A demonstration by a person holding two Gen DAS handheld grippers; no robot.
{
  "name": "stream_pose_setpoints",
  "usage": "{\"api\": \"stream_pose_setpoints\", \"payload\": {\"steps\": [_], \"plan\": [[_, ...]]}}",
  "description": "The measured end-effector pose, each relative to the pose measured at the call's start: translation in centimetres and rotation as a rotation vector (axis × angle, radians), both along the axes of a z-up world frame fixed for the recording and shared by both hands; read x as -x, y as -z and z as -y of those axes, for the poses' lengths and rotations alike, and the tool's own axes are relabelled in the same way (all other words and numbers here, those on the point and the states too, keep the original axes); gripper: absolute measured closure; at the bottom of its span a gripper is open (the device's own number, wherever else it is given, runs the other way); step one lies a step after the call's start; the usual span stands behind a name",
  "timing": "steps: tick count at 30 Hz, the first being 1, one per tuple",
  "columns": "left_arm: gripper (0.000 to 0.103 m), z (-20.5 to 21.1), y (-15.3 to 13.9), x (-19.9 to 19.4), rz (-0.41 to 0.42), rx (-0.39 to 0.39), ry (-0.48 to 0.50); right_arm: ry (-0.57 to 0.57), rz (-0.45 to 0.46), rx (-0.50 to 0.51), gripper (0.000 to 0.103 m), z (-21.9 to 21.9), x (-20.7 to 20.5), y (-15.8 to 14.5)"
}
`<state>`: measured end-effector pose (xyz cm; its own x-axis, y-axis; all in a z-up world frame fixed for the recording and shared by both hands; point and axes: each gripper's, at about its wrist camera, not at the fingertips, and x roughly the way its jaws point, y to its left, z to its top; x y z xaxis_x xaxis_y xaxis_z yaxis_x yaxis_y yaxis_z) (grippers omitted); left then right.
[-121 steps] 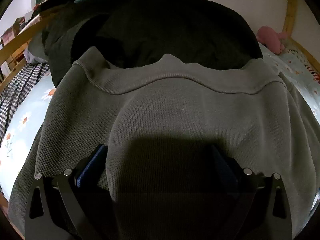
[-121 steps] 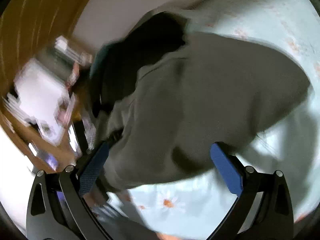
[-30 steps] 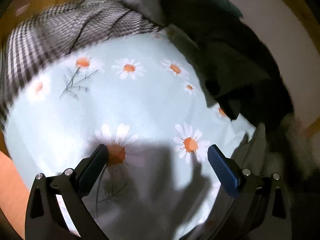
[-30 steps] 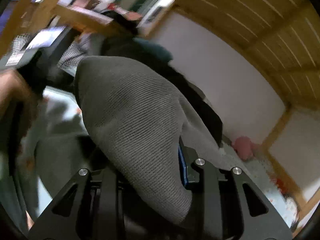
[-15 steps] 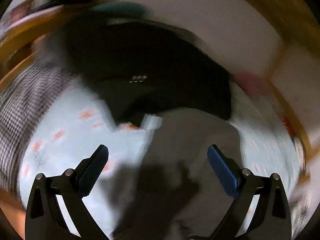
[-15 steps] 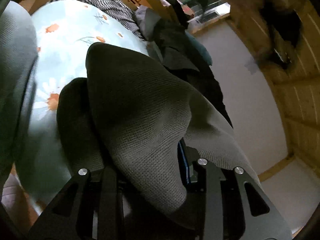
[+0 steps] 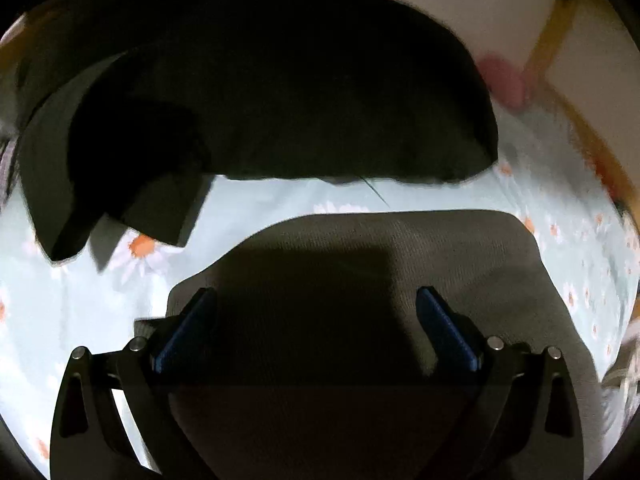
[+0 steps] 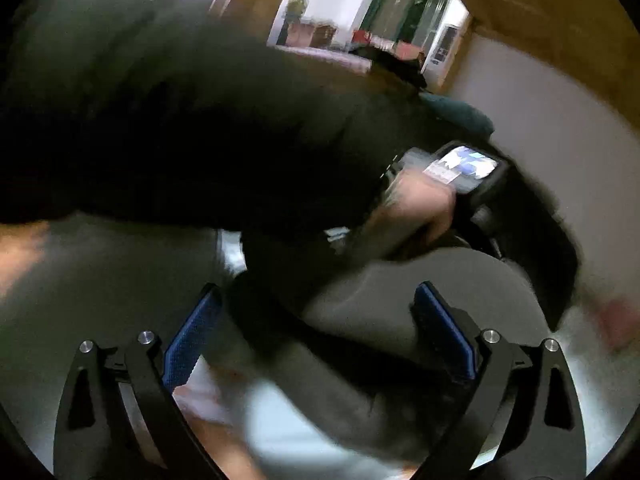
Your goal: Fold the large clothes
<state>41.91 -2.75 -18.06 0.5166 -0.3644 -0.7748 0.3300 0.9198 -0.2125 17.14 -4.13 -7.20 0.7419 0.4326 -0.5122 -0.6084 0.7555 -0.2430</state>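
Grey sweater is lying folded on the daisy-print bed sheet, just in front of the black clothes pile; a strip of sheet shows between them, so it stays its own stack. My left claw hangs over its near edge, pitched down, jaws wide apart, gripping nothing. My right claw is opening; grey fabric lies between the pads, neither pad visibly pressing it; I read that as letting go of the fold. In the blurred right view my left hand reaches across on its handle, dark sleeve overhead.
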Motion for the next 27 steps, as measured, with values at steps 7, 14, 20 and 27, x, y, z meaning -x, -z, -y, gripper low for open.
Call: {"api": "stream_pose_setpoints", "payload": {"steps": [7,14,20,27], "plan": [[0.004,-0.8,-0.3,1.4,0.061,0.025,-0.036,0.370,-0.229,-0.198,0.006,9.2,-7.2,-3.8],[0.004,-1.2,-0.5,3.0,0.157,0.023,-0.026,0.425,-0.512,-0.131,0.003,10.9,-9.3,2.7],[0.004,0.3,-0.8,4.1,0.206,0.012,-0.003,0.447,-0.530,-0.136,0.003,11.4,-8.6,4.0],[0.004,7.5,-1.1,3.9,0.212,-0.060,0.057,0.514,-0.590,-0.220,0.003,15.4,-7.7,3.7]]}}
